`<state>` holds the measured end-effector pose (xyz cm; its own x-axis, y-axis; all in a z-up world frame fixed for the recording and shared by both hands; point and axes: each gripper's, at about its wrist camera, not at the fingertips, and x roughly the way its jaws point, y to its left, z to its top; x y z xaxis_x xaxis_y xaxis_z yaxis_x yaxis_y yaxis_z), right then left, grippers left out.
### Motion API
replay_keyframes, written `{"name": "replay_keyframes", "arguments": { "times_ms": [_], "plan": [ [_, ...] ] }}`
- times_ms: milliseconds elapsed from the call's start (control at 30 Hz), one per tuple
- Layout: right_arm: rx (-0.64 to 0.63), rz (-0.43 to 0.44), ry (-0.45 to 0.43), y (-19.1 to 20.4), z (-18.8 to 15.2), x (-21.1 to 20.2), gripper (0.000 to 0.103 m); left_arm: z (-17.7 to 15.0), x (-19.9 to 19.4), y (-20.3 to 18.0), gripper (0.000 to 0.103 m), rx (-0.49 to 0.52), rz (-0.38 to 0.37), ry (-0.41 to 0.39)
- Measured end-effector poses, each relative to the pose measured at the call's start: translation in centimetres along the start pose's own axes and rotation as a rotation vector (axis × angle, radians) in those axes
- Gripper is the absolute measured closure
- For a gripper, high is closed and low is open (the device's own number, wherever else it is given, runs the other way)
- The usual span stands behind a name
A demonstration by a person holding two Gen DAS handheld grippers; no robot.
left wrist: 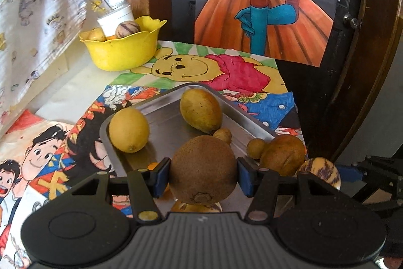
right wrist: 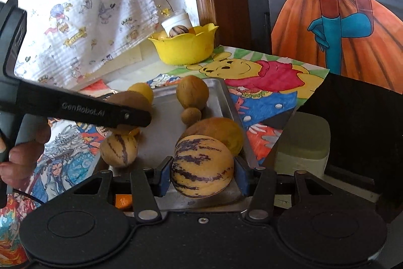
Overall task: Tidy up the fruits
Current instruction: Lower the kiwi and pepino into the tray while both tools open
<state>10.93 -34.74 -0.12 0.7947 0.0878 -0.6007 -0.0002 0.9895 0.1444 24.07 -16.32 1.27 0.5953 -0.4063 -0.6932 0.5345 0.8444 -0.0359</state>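
My left gripper (left wrist: 203, 175) is shut on a round brown fruit (left wrist: 204, 168), held over the near end of a metal tray (left wrist: 161, 122). In the tray lie two yellow lemon-like fruits (left wrist: 128, 129) (left wrist: 200, 110), small brown fruits (left wrist: 223, 135) and a larger brown one (left wrist: 283, 155). My right gripper (right wrist: 203, 175) is shut on a yellow fruit with purple stripes (right wrist: 201, 165) above the tray's near right corner (right wrist: 234, 112). A second striped fruit (right wrist: 118, 150) lies below one of the left gripper's fingers (right wrist: 105, 114). At the back left stands a yellow bowl (left wrist: 121, 52) holding fruit.
A white cup (left wrist: 115, 19) stands in the bowl. Cartoon drawings (left wrist: 206, 64) cover the table. A patterned cloth (left wrist: 37, 17) hangs at the left; a wooden frame and dark door stand behind. A pale container (right wrist: 302, 143) sits past the table's right edge. A hand (right wrist: 22, 150) shows at the left.
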Motion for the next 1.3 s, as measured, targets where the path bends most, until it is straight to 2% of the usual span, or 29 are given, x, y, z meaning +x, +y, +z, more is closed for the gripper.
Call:
{"name": "replay_keyframes", "arguments": {
  "times_ms": [267,567,733,1300],
  "plan": [
    [0.004,-0.031,0.012,0.2,-0.5,0.6,0.051,0.3,1.9,-0.3,0.044,0.031,-0.002,0.025],
    [-0.015,-0.054,0.008,0.6,-0.8,1.1,0.051,-0.1,2.4,-0.3,0.043,0.045,0.006,0.008],
    [-0.017,-0.062,0.009,0.7,-0.9,1.1,0.050,-0.2,3.2,-0.3,0.043,0.034,0.018,0.043],
    [-0.015,-0.060,0.009,0.6,-0.9,1.2,0.050,-0.4,3.2,-0.3,0.043,0.041,0.014,0.040]
  ]
}}
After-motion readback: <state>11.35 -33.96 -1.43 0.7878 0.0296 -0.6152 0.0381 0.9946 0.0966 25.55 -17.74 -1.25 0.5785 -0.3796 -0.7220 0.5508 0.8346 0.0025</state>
